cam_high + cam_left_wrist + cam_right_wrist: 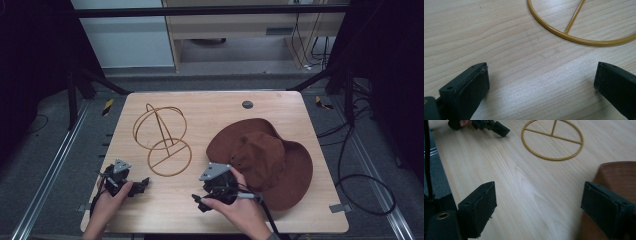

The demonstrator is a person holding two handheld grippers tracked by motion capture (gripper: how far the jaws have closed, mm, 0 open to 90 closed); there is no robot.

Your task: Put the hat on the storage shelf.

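We see a pale wooden counter (200, 210) with rounded corners, its grain clear in both gripper views. The largest thing on it is a brown wide-brimmed hat (265, 160), lying crown-up toward 4 o'clock of the counter's middle, its brim reaching close to the right edge. In the right gripper view the hat's brim (621, 173) shows at 3 o'clock, just behind the right-hand jaw.

Next in size is a gold wire hat stand (162, 137), at about 10 o'clock from the counter's middle: a round flat base ring with a crossbar, a slanted stem and an upright hoop. It stands apart from the hat. Its base ring (584, 40) curves across 1 o'clock in the left gripper view and sits at 12 o'clock (552, 140) in the right gripper view.

Our right tool (200, 200) rests near the front edge at 6 o'clock, touching or nearly touching the hat's brim; its jaws stand wide apart over bare wood. Our left tool (142, 184) sits at 8 o'clock, just beside the stand's base, jaws likewise spread with nothing between them. It shows too in the right gripper view (499, 128), at 11 o'clock.

A small dark round disc (247, 104) sits at 12 o'clock near the far edge. We can read no brand, label or writing anywhere.
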